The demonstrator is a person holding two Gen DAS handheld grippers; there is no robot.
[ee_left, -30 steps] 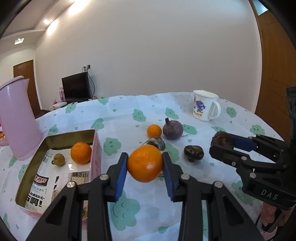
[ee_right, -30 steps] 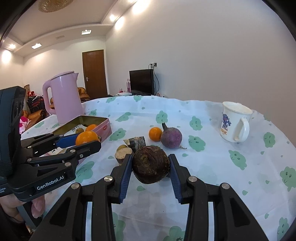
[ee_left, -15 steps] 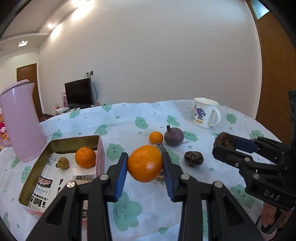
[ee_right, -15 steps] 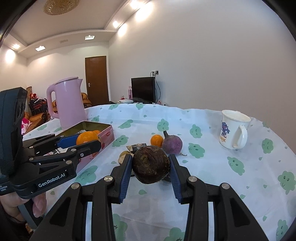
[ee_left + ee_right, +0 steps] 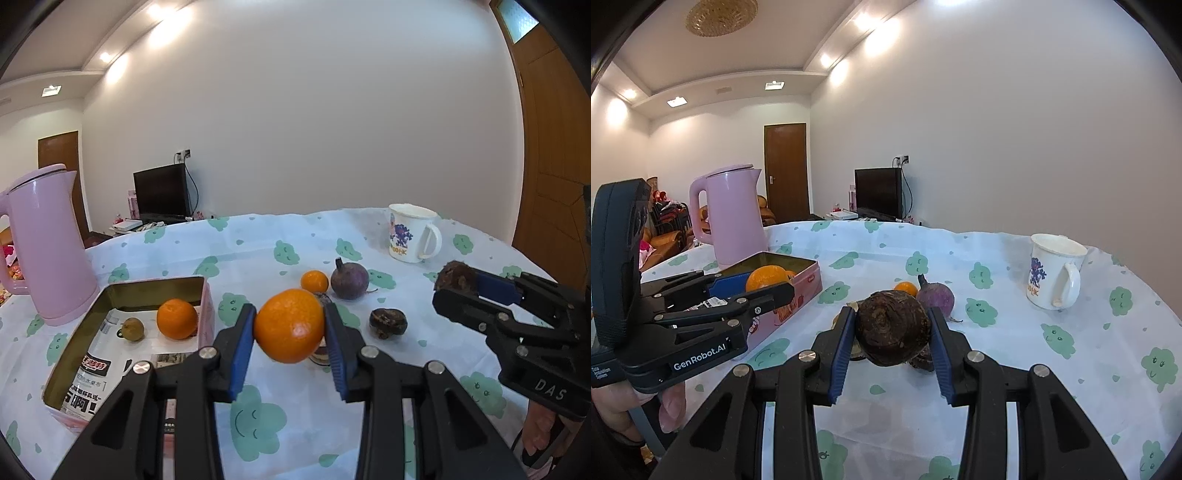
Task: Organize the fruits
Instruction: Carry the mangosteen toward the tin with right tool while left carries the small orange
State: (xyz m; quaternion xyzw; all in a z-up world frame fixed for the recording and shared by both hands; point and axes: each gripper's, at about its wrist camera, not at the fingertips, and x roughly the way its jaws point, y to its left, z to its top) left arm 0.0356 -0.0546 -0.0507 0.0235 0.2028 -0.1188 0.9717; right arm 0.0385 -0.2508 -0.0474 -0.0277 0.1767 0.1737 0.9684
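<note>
A round table under a white tablecloth [image 5: 258,243] printed with green cloud faces fills the foreground of both wrist views. The landmark is the pink tin box [image 5: 122,332], lined with printed paper, which sits on the cloth.

Left gripper [image 5: 290,332]: its blue pads pinch a large orange [image 5: 289,325], held above the cloth just right of the box's near corner.

Right gripper [image 5: 892,334]: its pads pinch a dark brown round fruit [image 5: 893,332], held above the cloth well to the right of the box.

Inside the box lie a smaller orange [image 5: 176,318] and a small yellow-brown fruit [image 5: 133,329].

On the cloth to the right of the box:
- a small tangerine [image 5: 314,281]
- a purple round fruit with a stem [image 5: 349,281] just beside the tangerine
- a dark brown fruit [image 5: 388,322] nearer the camera
- further pieces partly hidden behind the grippers, which cannot be identified

A pink kettle [image 5: 44,243] stands just behind the box. A white mug with a cartoon print [image 5: 410,238] stands far to its right.

Beyond the table are a plain white wall, a dark television [image 5: 881,192], brown wooden doors [image 5: 785,171] and recessed ceiling lights.
</note>
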